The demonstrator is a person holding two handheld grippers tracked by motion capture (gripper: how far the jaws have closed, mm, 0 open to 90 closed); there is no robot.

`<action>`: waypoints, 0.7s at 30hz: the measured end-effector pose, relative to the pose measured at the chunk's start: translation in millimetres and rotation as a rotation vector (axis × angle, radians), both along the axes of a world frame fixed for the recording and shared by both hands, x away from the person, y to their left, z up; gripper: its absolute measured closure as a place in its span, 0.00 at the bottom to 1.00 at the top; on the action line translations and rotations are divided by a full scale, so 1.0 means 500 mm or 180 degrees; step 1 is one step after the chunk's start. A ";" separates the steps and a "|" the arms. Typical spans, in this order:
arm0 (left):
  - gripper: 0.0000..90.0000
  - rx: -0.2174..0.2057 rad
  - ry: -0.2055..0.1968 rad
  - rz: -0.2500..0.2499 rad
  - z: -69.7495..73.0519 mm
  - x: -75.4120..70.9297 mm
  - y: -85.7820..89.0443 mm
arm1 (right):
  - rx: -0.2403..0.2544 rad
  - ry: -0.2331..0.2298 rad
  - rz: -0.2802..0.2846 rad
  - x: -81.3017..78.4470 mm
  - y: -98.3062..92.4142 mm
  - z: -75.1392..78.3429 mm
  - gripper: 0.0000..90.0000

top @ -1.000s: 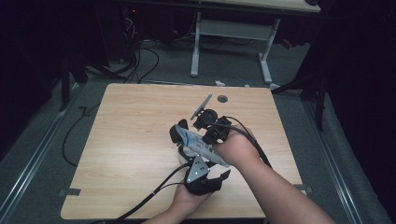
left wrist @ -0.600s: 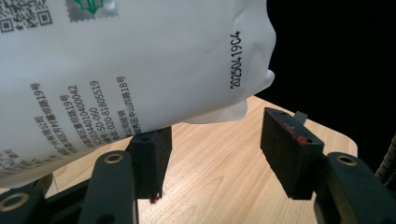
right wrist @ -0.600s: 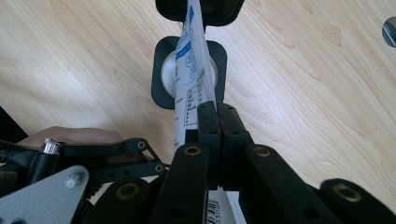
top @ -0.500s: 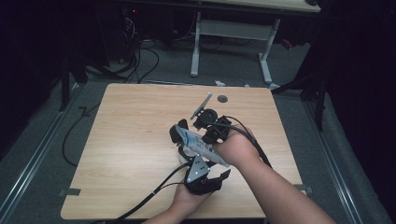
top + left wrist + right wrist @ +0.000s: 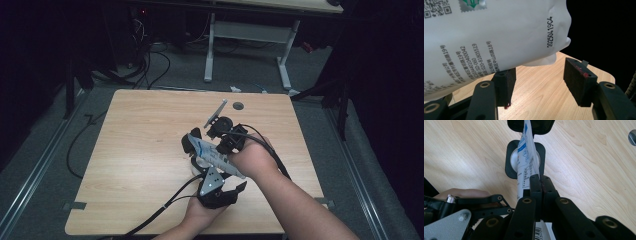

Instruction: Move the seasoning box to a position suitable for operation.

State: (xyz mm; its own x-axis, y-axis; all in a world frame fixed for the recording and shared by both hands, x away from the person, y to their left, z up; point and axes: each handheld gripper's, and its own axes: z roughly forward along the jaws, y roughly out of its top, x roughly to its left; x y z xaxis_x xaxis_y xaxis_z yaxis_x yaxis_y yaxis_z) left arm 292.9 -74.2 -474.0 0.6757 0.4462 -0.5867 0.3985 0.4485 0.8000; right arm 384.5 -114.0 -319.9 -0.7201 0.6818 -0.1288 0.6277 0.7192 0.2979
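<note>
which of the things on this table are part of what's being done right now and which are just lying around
In use:
- packet, pinched in the right gripper
- left gripper, fingers open under the packet
- black-rimmed cup beneath the packet

Lying about:
- grey disc near the table's far edge
- floor cables

This looks like a lab or test room: a bare wooden tabletop (image 5: 150, 165) stands on grey carpet (image 5: 45, 165), loose cables (image 5: 150, 65) trail across the floor, and a metal-framed desk (image 5: 250, 35) sits behind in the dark.
</note>
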 end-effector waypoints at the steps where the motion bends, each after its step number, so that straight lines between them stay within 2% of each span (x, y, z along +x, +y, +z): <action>1: 0.49 0.0005 -0.0004 0.0002 0.000 0.000 0.000 | -0.0004 -0.0006 0.0005 0.000 0.000 0.000 1.00; 21: 0.49 -0.0035 -0.0018 0.0007 0.007 0.000 0.000 | 0.0000 -0.0012 0.0021 0.000 0.003 0.006 1.00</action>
State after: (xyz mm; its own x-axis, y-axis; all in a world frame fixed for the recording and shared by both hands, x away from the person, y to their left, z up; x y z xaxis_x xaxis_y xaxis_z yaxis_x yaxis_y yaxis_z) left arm 293.1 -74.0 -470.7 0.6779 0.4414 -0.5878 0.3931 0.4581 0.7973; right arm 384.5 -112.4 -316.9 -0.7241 0.6770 -0.1317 0.6218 0.7234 0.3002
